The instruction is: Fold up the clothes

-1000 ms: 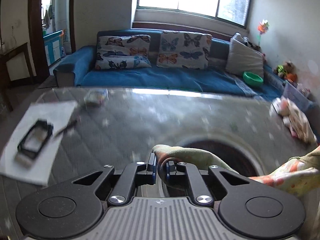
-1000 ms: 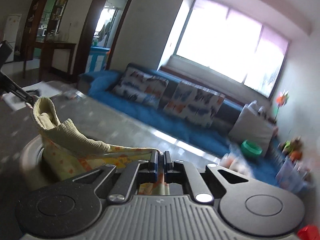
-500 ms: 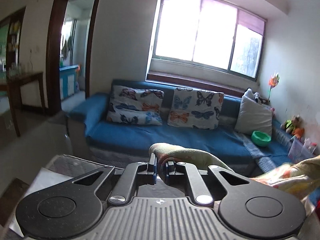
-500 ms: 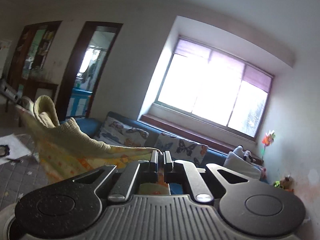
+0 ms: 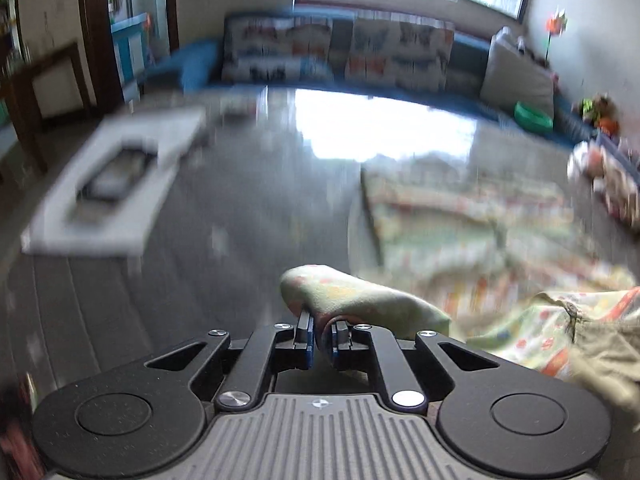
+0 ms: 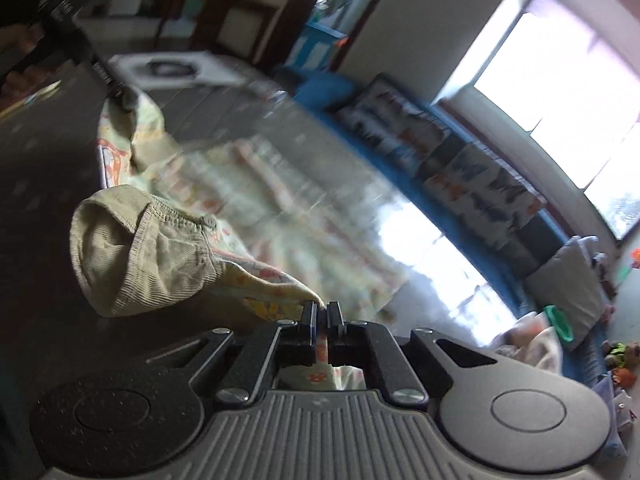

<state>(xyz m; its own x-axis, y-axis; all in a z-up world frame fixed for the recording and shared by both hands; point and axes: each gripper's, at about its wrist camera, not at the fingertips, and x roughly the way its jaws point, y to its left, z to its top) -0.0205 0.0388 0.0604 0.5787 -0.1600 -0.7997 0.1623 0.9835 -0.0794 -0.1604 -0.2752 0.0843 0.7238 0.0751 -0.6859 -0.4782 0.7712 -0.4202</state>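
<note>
A small pale-green patterned garment [image 5: 460,220] with a ribbed olive collar [image 6: 132,256] spreads across the dark table, blurred by motion. My left gripper [image 5: 320,324] is shut on one rolled edge of the garment [image 5: 344,296] at its near left. My right gripper [image 6: 320,312] is shut on another edge of the garment [image 6: 276,280], just right of the collar. In the right wrist view the left gripper [image 6: 116,94] shows at the far left, pinching the cloth's other corner.
A white sheet with a dark frame-like object [image 5: 116,180] lies on the table's left. More patterned cloth [image 5: 612,184] sits at the table's right edge. A blue sofa [image 5: 340,60] with butterfly cushions and a green bowl [image 5: 534,116] stand beyond the table.
Both grippers swung up high with the garment, then came back down. The cloth that hung in the air now spreads out over the table.
</note>
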